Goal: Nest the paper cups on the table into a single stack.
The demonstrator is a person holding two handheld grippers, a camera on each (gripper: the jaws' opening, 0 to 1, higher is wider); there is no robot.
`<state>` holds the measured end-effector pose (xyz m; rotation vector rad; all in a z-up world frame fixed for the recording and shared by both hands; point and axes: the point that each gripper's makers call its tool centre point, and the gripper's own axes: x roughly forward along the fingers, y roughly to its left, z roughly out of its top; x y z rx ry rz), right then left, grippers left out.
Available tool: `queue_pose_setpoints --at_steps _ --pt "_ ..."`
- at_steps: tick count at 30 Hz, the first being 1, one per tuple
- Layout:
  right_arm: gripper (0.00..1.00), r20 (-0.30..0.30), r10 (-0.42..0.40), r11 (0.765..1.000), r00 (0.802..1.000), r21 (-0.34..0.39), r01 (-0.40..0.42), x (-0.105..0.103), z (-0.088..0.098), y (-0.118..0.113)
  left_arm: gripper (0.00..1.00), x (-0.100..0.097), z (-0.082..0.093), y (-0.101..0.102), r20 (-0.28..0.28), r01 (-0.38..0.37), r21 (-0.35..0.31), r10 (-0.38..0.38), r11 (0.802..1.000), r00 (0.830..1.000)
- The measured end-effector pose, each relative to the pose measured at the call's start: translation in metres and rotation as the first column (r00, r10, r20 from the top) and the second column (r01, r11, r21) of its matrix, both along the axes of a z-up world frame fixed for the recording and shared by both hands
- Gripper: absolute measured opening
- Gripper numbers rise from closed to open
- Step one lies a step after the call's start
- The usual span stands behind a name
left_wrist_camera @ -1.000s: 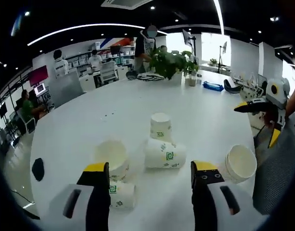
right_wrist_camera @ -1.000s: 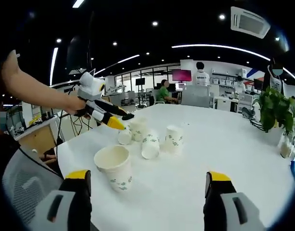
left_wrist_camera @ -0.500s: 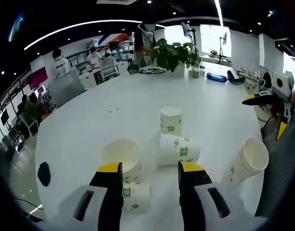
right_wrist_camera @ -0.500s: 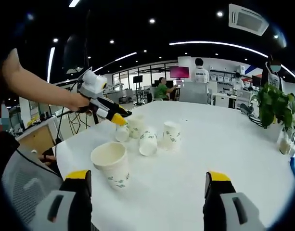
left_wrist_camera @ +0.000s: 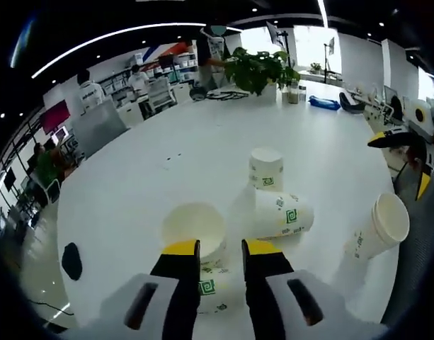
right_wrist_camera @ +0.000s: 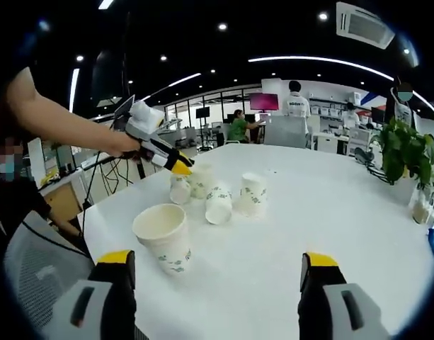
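Left gripper [left_wrist_camera: 220, 249] clamped on a tipped paper cup [left_wrist_camera: 211, 292] (long axis along jaws). Right gripper [right_wrist_camera: 213, 261] wide apart over glossy white bench [right_wrist_camera: 330, 212].

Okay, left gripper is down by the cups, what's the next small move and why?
Probably close the left gripper on the cup lying on its side between its jaws and lift it. The jaws look nearly shut around it, just below the upright open cup, a likely place to nest it. The right gripper hangs open.
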<state>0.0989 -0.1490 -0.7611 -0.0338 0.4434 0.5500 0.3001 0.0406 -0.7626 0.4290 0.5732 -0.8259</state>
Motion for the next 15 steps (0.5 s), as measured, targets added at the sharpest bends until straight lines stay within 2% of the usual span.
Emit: queue_pose_setpoints --at_steps 2,15 --pt "0.98 -0.003 -0.003 1.0 1.0 0.0 0.003 0.0 0.0 -0.001 0.19 0.004 -0.002 -0.003 -0.011 0.011 -0.004 -0.011 1.0 1.0" --pt "0.96 -0.012 -0.027 1.0 1.0 0.001 0.027 0.002 -0.002 -0.006 0.09 0.011 -0.017 -0.012 -0.043 0.1 0.099 -0.096 0.99 0.994"
